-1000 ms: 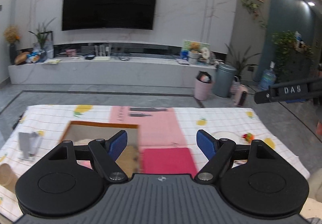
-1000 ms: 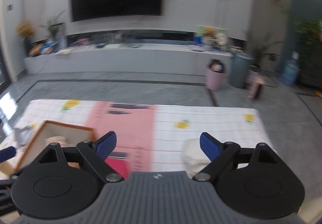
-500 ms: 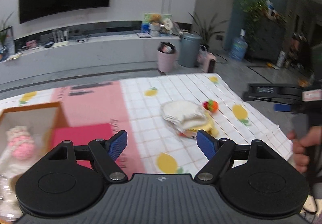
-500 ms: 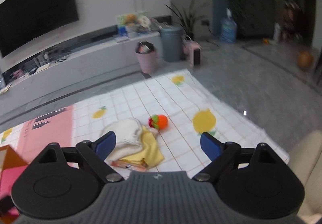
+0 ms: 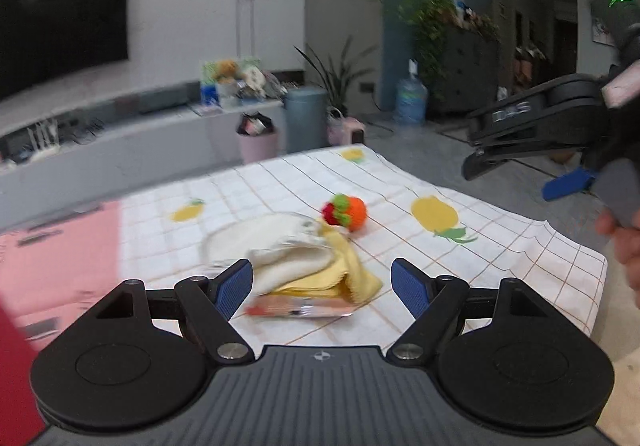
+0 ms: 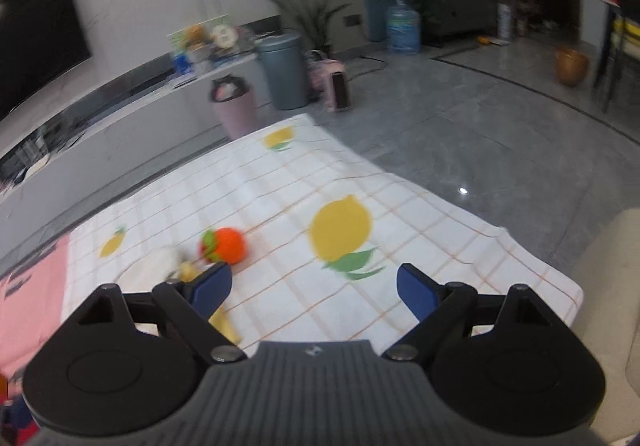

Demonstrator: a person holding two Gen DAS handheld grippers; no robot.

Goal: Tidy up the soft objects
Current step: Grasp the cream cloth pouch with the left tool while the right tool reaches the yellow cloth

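Both grippers have swung rightward since a second ago, so the box has left view and the pile of cloths (image 5: 288, 258) now lies just ahead of the left gripper (image 5: 322, 288), whose jaws stand wide apart with nothing between them. On the checked tablecloth (image 5: 500, 246) an orange knitted ball (image 5: 348, 213) sits just beyond the pile. Over the same cloth, the right gripper (image 6: 314, 286) is likewise spread wide and empty, the ball (image 6: 224, 246) near its left fingertip.
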